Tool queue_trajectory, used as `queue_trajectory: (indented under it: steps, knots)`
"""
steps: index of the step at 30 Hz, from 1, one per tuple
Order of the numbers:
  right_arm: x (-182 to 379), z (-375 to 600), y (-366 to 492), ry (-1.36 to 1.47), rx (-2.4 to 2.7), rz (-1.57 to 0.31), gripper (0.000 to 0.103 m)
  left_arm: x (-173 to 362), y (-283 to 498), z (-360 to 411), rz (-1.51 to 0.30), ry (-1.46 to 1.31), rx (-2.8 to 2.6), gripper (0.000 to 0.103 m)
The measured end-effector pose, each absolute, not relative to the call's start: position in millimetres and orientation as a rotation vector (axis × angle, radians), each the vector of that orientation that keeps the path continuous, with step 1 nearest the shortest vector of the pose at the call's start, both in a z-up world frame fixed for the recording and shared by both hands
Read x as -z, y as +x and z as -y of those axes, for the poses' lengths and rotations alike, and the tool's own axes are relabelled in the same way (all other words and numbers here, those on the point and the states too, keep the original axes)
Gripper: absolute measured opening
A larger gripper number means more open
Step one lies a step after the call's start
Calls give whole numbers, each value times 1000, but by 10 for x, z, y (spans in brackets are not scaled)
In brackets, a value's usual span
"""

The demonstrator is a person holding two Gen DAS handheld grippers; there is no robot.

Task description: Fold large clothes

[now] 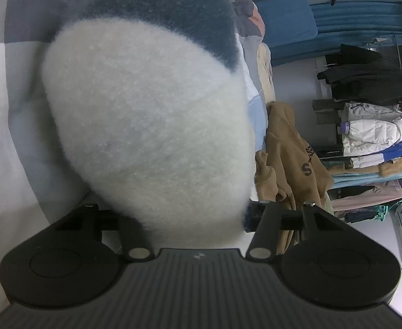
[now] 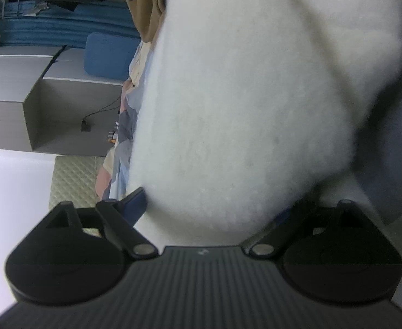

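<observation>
The fleece garment (image 1: 146, 126), white with a dark blue band at its far end, is lifted above the bed (image 1: 3, 126) and fills both wrist views; it bulges toward each camera and hides the fingertips. The left gripper (image 1: 195, 219) has fabric bunched between its jaws, which appear to pinch it, though the contact itself is covered. The right gripper (image 2: 209, 219) likewise has the white pile (image 2: 242, 109) gathered between its jaws and seems to pinch it. Judgement: the cloth is soft, thick and light, with no stiffness; it will sag and bunch, and its pile may slip. Hold is best taken at hems or seams, well apart. Beyond the bed's edge, a tan hoodie (image 1: 288, 148) hangs, and stacked clothing (image 1: 376, 137) stands farther off.
</observation>
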State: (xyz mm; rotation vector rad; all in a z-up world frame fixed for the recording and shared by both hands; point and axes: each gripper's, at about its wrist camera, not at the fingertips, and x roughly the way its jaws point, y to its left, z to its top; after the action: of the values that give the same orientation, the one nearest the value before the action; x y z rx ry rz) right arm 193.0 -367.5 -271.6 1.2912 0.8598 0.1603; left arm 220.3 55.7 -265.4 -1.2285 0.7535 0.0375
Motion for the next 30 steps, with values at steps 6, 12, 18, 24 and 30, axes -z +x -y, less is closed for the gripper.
queue_trajectory:
  steps: [6, 12, 18, 24, 30]
  knots:
    - [2718, 3736, 1947, 1304, -121, -824, 92, 2690, 2180, -597, -753, -1228, -30, 58]
    - [2688, 4014, 1706, 1382, 36, -726, 89, 2695, 2215, -607, -756, -1233, -27, 58]
    - [2747, 4095, 1720, 1406, 44, -720, 89, 2709, 2221, -632, -757, -1233, -19, 58]
    - [2657, 4055, 1783, 1266, 49, -746, 57, 2697, 2241, -640, -762, -1230, -5, 58]
    - [2349, 3968, 1721, 1076, 35, -733, 39, 2637, 2219, -658, -762, -1212, 9, 53]
